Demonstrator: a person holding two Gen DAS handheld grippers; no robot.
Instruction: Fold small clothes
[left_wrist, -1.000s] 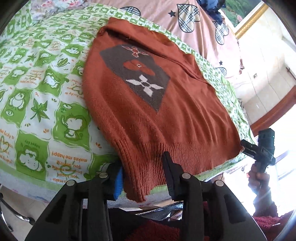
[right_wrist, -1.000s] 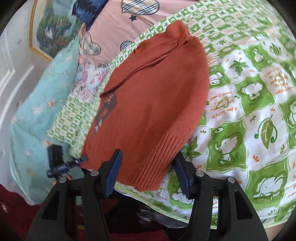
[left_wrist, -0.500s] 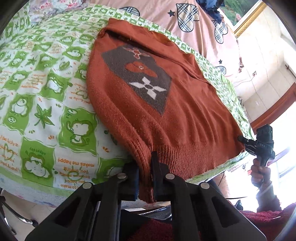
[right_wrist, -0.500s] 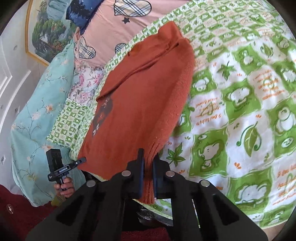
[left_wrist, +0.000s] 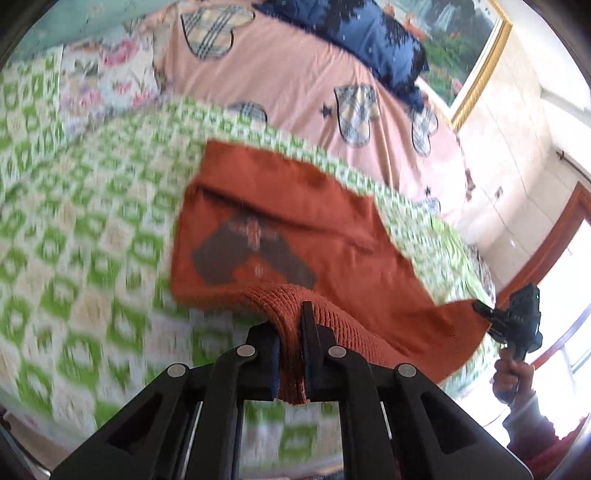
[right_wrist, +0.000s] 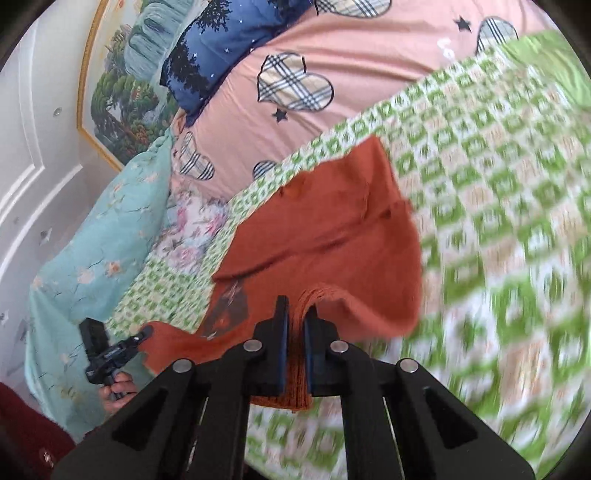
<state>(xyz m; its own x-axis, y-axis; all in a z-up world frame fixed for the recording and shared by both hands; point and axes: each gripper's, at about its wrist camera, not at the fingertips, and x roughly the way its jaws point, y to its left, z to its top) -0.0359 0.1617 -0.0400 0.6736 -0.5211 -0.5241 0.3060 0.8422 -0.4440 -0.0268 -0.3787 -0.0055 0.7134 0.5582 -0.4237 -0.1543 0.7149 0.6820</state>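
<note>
The rust-orange knitted sweater (left_wrist: 295, 221) lies on a bed covered by a green-and-white patterned quilt (left_wrist: 92, 258), with its collar end toward the pink bedding (left_wrist: 295, 85) at the head of the bed. Its upper part rests flat on the quilt; a dark grey panel (left_wrist: 251, 258) on the chest faces up. The ribbed hem is raised off the quilt at both bottom corners, so the lower edge hangs in a shallow curve between the two grip points. The left gripper (left_wrist: 291, 332) is clamped on one corner of the ribbed hem: the knit is bunched between its jaws, which stand nearly together with only the fabric thickness between them, and a short tail of ribbing hangs below the pads. The right gripper (right_wrist: 295, 332) is clamped the same way on the opposite hem corner, with folded ribbing pinched between its jaws and a strip of ribbed edge protruding beneath. In the left wrist view the right gripper (left_wrist: 484, 310) appears at the far right, held by a hand (left_wrist: 511, 373), with the sweater corner drawn to a point at its tip. In the right wrist view the left gripper (right_wrist: 144, 334) appears at the lower left, likewise held by a hand (right_wrist: 118, 391). A blue star-print pillow (right_wrist: 221, 48) and a gold-framed landscape painting (right_wrist: 118, 85) lie beyond the pink bedding. Both views are motion-blurred in the foreground.
</note>
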